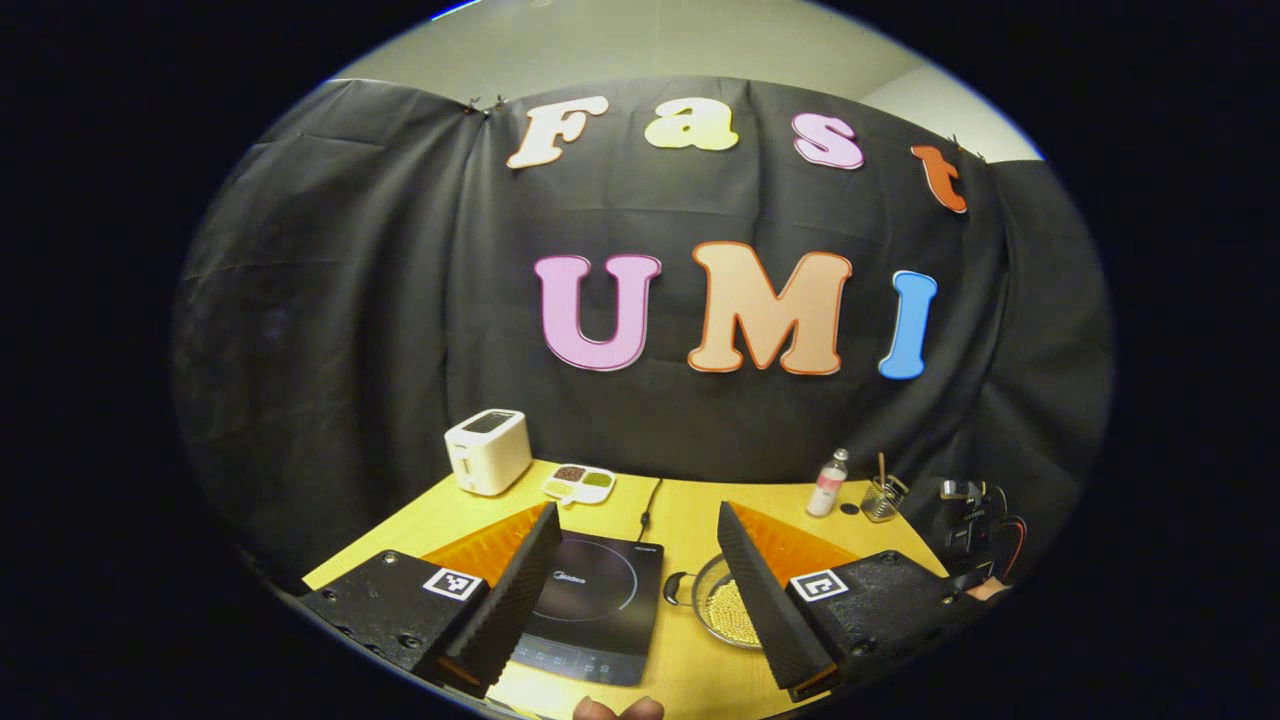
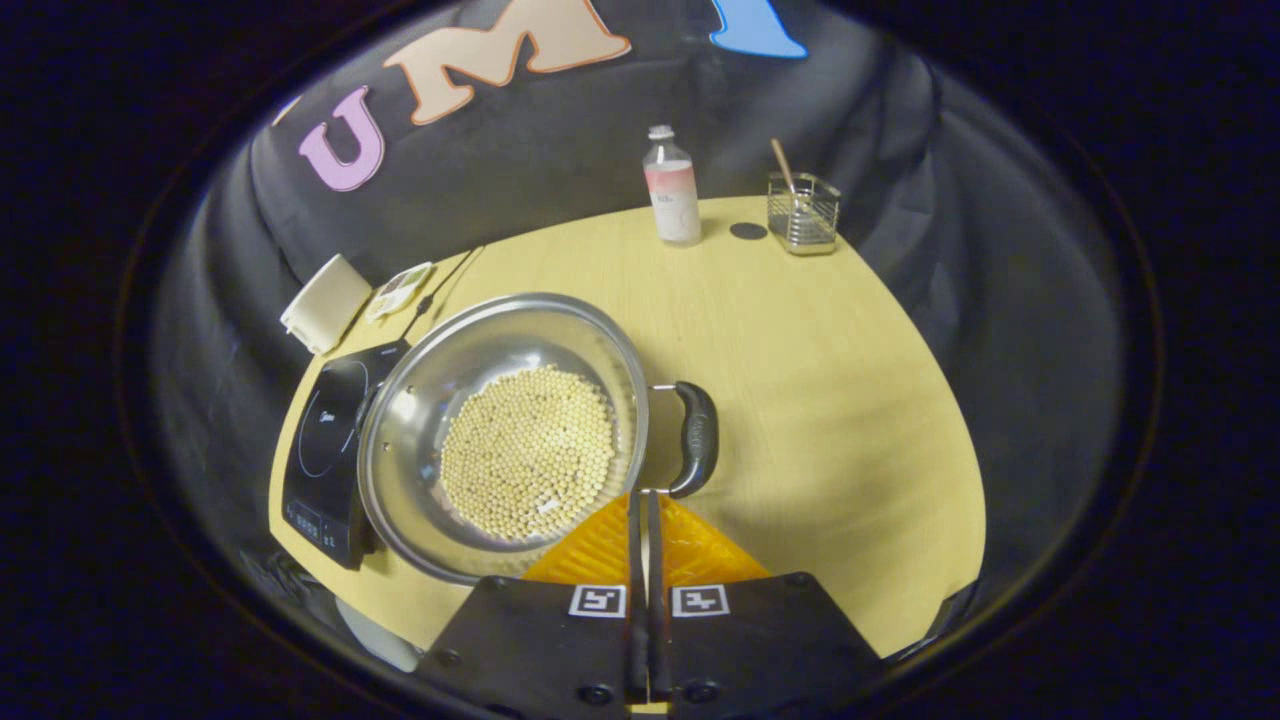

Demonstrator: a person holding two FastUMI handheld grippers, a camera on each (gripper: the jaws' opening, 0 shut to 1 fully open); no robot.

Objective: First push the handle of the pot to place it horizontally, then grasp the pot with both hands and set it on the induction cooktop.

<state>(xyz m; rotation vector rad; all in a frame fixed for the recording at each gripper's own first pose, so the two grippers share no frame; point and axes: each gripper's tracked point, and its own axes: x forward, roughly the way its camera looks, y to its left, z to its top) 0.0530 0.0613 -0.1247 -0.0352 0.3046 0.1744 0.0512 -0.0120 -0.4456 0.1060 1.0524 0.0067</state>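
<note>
Meanwhile, a steel pot (image 2: 505,435) filled with small pale beads (image 2: 527,465) sat on the yellow table (image 2: 840,420), just beside the black induction cooktop (image 2: 325,455) and not on it.

Seen from the right gripper view, the pot's dark side handle (image 2: 697,438) stuck out toward the open table, away from the cooktop, its grip bar lying crosswise to that direction; the right gripper (image 2: 646,500) had its fingers pressed together with nothing between them, tips just beside the handle's near end. The left gripper (image 1: 640,530) hung above the table's near edge, fingers spread wide and empty. At the back stood a bottle (image 2: 673,187), a wire basket (image 2: 803,212) with a wooden stick in it, a white toaster (image 1: 488,451) and a divided dish (image 1: 579,483) of seasonings.
</note>
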